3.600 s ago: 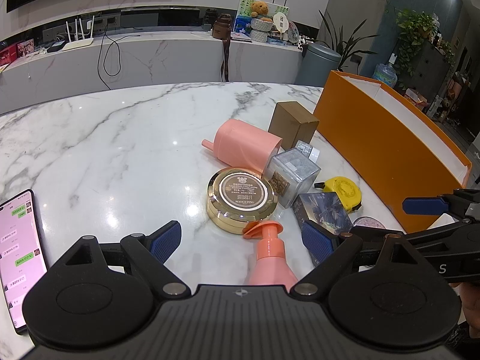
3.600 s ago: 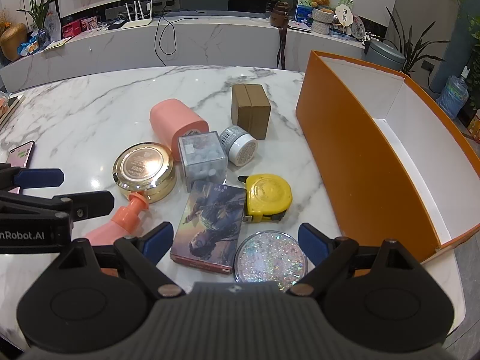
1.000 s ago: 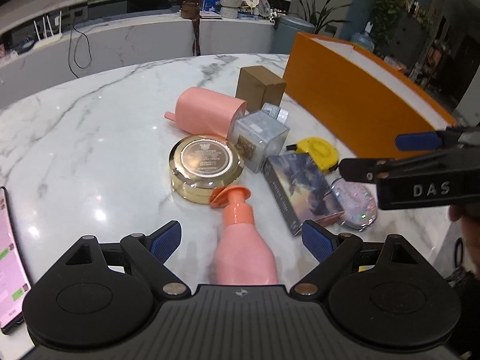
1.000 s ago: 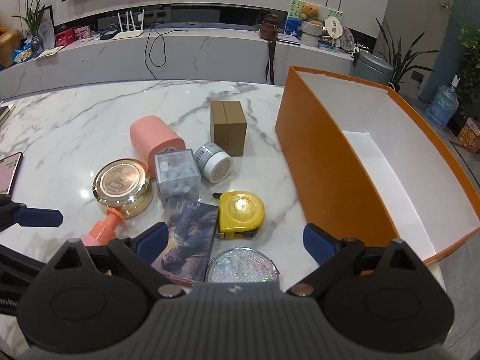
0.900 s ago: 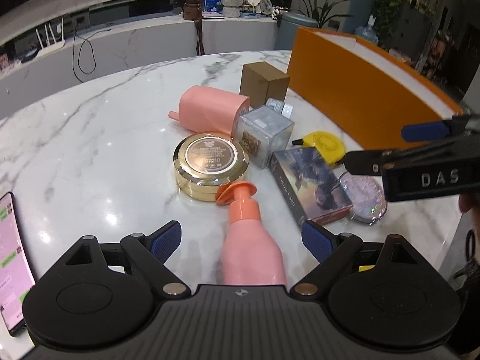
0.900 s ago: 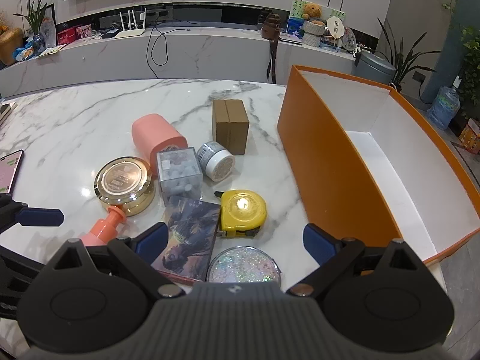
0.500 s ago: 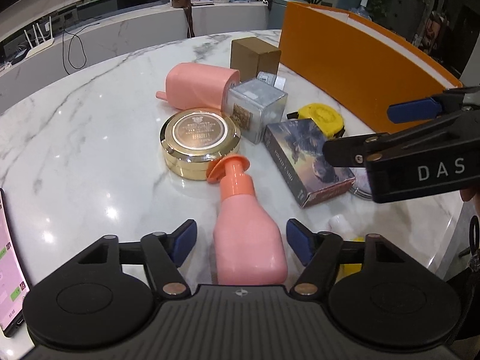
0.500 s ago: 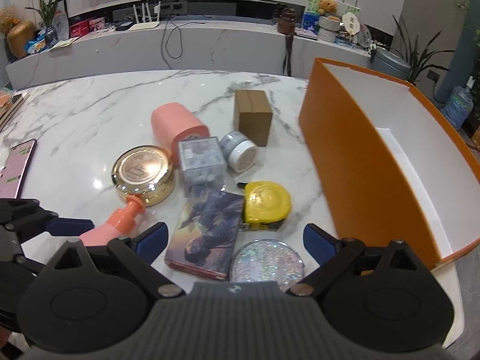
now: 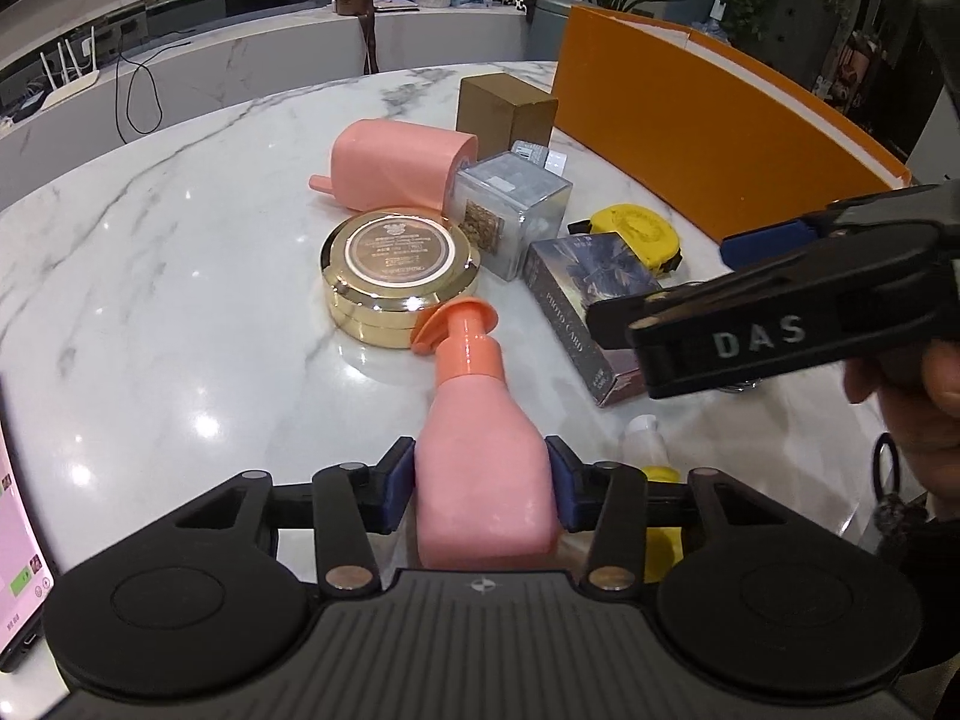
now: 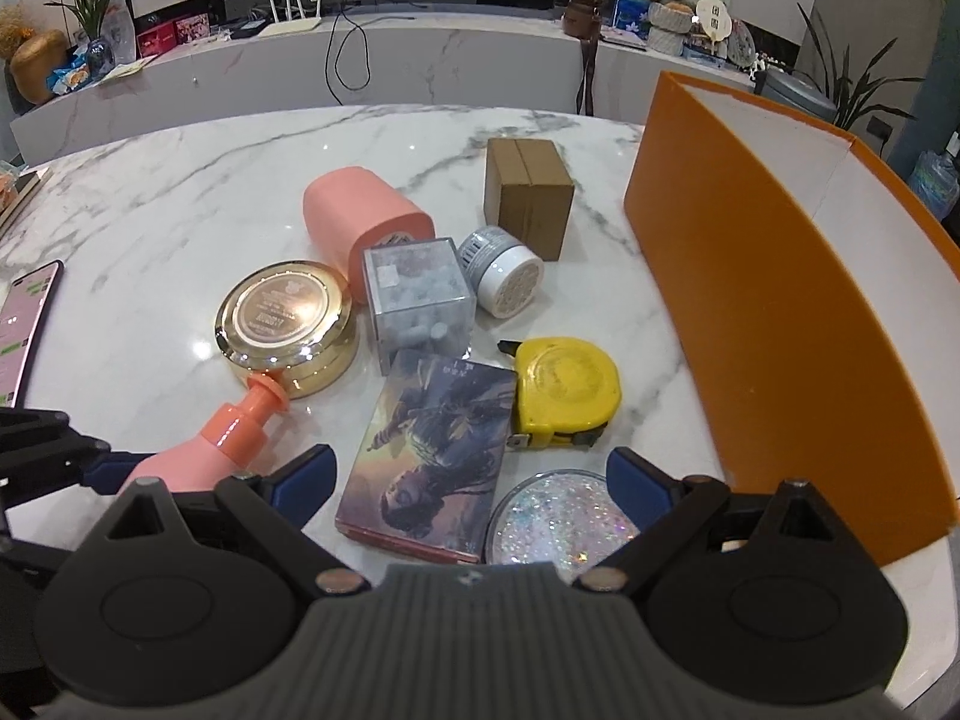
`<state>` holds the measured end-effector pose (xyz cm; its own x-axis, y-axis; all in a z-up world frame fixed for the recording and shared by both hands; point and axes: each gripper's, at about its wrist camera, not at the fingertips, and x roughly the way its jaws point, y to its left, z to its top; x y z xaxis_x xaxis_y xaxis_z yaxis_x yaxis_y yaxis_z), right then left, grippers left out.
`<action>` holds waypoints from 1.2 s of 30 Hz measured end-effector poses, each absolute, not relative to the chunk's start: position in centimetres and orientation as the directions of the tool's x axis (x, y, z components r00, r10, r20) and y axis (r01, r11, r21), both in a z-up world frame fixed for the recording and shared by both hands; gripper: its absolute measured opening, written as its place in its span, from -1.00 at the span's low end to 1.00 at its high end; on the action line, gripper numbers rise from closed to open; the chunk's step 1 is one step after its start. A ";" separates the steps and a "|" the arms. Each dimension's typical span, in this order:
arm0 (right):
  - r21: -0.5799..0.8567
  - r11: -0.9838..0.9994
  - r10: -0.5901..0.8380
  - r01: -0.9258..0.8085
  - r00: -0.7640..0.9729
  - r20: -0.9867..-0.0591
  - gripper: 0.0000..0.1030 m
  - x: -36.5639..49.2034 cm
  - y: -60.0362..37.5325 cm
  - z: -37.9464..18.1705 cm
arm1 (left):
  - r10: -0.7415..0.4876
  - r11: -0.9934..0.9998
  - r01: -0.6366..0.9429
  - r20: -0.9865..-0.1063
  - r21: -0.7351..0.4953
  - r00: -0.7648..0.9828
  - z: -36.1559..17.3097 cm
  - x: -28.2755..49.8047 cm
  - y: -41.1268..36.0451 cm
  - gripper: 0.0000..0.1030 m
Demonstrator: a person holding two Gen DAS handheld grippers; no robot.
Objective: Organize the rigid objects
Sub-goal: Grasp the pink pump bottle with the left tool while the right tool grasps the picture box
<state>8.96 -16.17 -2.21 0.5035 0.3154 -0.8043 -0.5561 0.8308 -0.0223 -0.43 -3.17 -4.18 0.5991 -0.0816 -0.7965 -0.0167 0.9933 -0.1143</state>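
The left gripper (image 9: 480, 483) has swung from wide apart to closing on the pink pump bottle (image 9: 480, 468) at 6 o'clock on the counter (image 9: 150, 276) — first pick nearly secured — while the right gripper (image 10: 471, 480) hangs apart, empty.

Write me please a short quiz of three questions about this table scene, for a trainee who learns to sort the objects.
1. True or false: the orange box already holds the yellow tape measure.
2. Which thing lies between the pads of the left gripper: A) the gold tin, B) the pink pump bottle, C) the photo card box?
3. Fill in: the right gripper has its jaws ____.

Key
1. False: the tape measure lies on the marble table, beside the box.
2. B: the jaws are closing, pads at its sides.
3. Open, holding nothing.
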 end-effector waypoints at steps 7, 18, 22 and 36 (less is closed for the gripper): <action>-0.028 0.815 0.317 -0.578 0.486 -0.814 0.84 9.1 -14.3 -2.8 | -0.078 0.992 -0.035 -0.790 -0.125 0.609 -3.9 -1.0 -2.0 -0.06; -0.066 0.807 0.278 -0.586 0.476 -0.834 0.54 9.4 -13.4 -4.4 | -0.082 0.989 -0.048 -0.787 -0.140 0.611 -3.9 -1.9 -0.2 -0.07; -0.058 0.808 0.288 -0.586 0.480 -0.829 0.30 9.6 -13.6 -4.6 | -0.078 0.989 -0.054 -0.789 -0.139 0.610 -3.9 -2.0 -0.1 -0.07; -0.010 0.781 0.337 -0.625 0.435 -0.835 0.17 9.7 -13.6 -4.5 | -0.069 0.989 -0.062 -0.779 -0.136 0.623 -3.6 -2.6 -0.1 -0.07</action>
<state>9.73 -13.62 -4.49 0.4347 0.3375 -0.8349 -0.6249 0.7807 -0.0098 -2.59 -0.09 -3.57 0.6231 -0.0686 -0.7791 -0.0617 0.9887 -0.1364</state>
